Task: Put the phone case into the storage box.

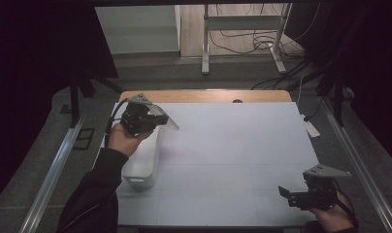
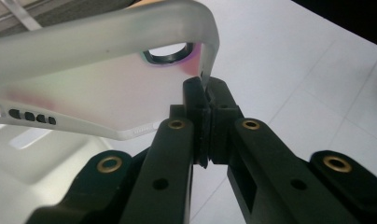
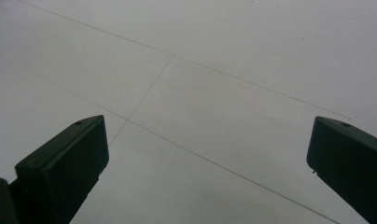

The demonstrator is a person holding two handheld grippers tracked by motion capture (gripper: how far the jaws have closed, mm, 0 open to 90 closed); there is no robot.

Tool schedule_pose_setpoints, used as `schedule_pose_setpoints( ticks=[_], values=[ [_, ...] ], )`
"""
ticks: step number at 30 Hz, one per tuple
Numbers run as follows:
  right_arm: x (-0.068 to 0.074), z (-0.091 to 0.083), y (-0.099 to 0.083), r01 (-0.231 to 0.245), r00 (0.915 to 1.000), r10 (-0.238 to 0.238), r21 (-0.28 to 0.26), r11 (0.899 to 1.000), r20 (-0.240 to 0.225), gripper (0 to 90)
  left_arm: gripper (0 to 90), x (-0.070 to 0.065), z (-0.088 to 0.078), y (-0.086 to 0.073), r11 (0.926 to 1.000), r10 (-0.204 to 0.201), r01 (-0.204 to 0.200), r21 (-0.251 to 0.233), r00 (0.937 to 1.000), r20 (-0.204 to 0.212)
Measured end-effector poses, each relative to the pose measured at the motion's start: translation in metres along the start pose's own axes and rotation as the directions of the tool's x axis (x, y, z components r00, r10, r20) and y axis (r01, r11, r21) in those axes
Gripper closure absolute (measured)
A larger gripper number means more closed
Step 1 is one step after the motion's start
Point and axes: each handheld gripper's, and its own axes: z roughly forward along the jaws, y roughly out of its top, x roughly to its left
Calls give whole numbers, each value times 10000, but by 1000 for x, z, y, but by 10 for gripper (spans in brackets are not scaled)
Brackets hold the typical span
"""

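My left gripper (image 1: pixel 157 118) is held in the air above the table's left side, shut on the edge of a translucent frosted phone case (image 1: pixel 168 120). In the left gripper view the phone case (image 2: pixel 98 88) fills the upper left, with its camera hole and port slots showing, and the left gripper (image 2: pixel 206 91) pinches its side wall between both pads. My right gripper (image 1: pixel 284 192) rests low near the table's front right corner, and in the right gripper view the right gripper (image 3: pixel 207 161) stands open with bare table between its jaws.
A white rectangular bin (image 1: pixel 141 165) stands on the table's left side under my left hand. The white tabletop (image 1: pixel 233 145) spreads between both hands. Beyond the far edge are a metal stand (image 1: pixel 242 34) and floor cables.
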Motion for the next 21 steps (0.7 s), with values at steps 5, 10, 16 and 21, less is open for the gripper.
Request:
schedule_pose_setpoints(
  ticks=[5, 10, 16, 21],
  values=[
    [0, 0, 0, -12, 10000, 12, -26, 10000, -5, 0, 881, 7, -4, 1, 9999, -120, 122, 62, 9997, -218],
    [0, 0, 0, -17, 10000, 17, -7, 10000, -8, 0, 881, 16, -7, 0, 9995, -264, 271, 139, 9984, -500],
    [0, 1, 0, -12, 10000, 12, 69, 10000, -17, 0, 881, 26, -9, -1, 9986, -381, 415, 332, 9946, -965],
    [0, 1, 0, -20, 10000, 20, 82, 10000, -21, 0, 881, 34, -11, -3, 9973, -559, 610, 403, 9916, -1167]
  ],
)
